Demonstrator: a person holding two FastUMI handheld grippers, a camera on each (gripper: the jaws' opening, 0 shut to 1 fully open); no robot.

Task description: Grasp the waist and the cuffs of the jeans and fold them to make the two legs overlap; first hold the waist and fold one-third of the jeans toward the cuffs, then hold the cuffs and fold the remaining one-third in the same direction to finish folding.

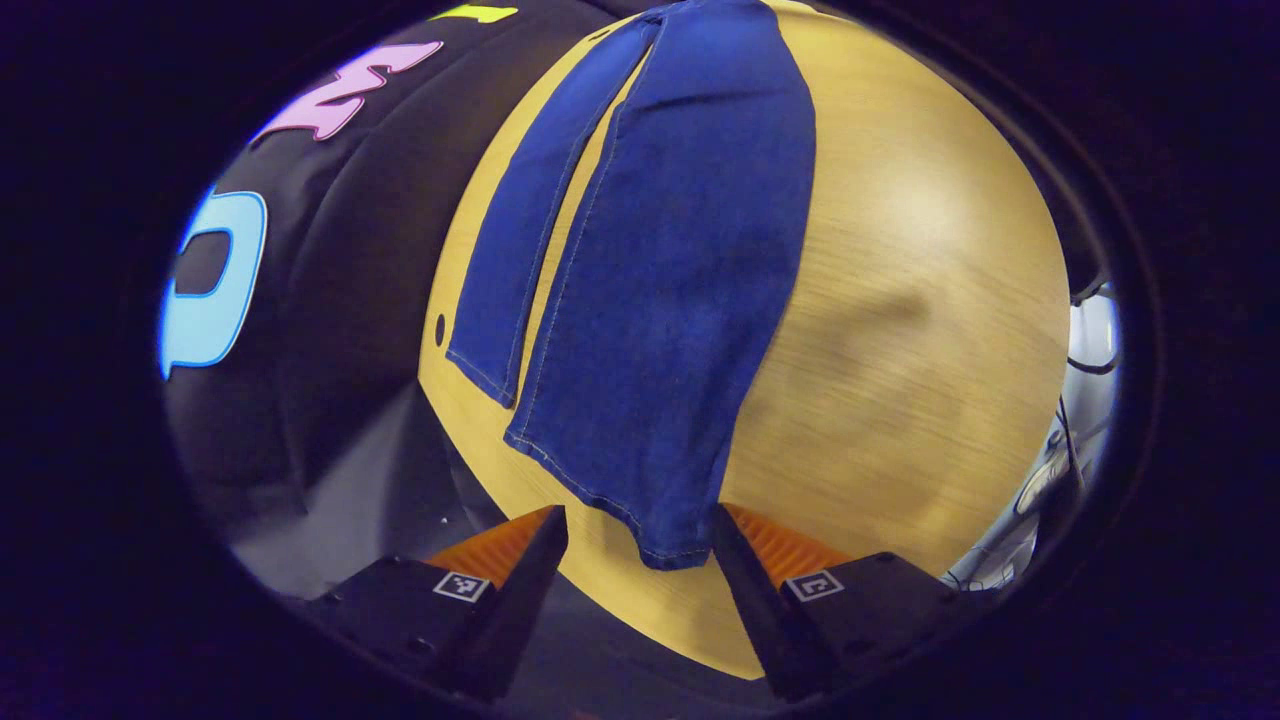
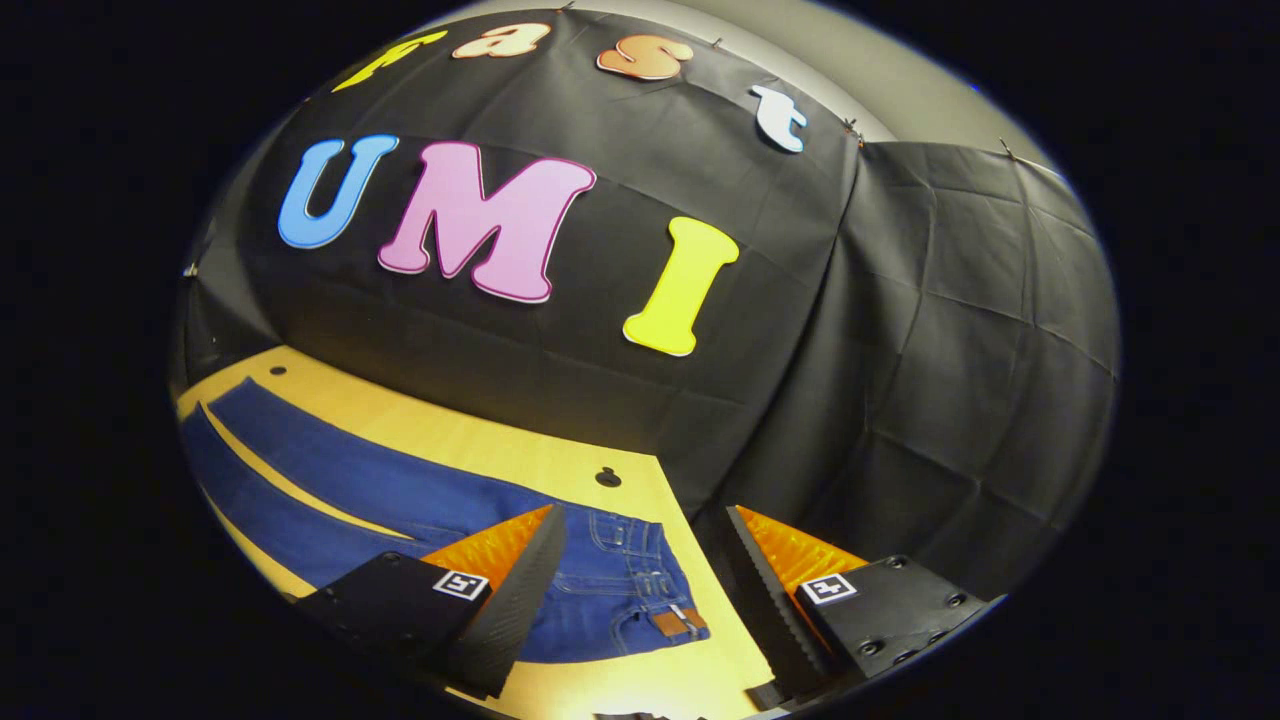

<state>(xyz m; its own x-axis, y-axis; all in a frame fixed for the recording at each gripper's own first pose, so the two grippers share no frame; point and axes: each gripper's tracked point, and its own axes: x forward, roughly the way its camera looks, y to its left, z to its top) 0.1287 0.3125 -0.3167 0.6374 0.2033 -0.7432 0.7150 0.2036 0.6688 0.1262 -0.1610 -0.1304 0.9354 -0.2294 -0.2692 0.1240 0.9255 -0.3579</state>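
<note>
Blue jeans (image 1: 660, 280) lie flat on a light wooden table (image 1: 930, 300), both legs stretched out side by side. In the left gripper view the near cuff (image 1: 665, 545) lies just ahead of my left gripper (image 1: 640, 545), which is open, its fingers either side of the cuff's corner without pressing it. The second cuff (image 1: 485, 375) lies farther left. In the right gripper view the waist (image 2: 640, 590) of the jeans, with a brown patch and belt loops, lies between the fingers of my right gripper (image 2: 645, 585), which hangs open above it. The legs (image 2: 330, 470) run off to the left.
The table's edge (image 2: 700, 560) runs close beside the waist, with the black cloth wall right behind it. A small dark hole (image 2: 608, 477) marks the tabletop near the waist and another (image 1: 440, 328) sits by the cuffs. Cables (image 1: 1085, 350) hang past the table's far side.
</note>
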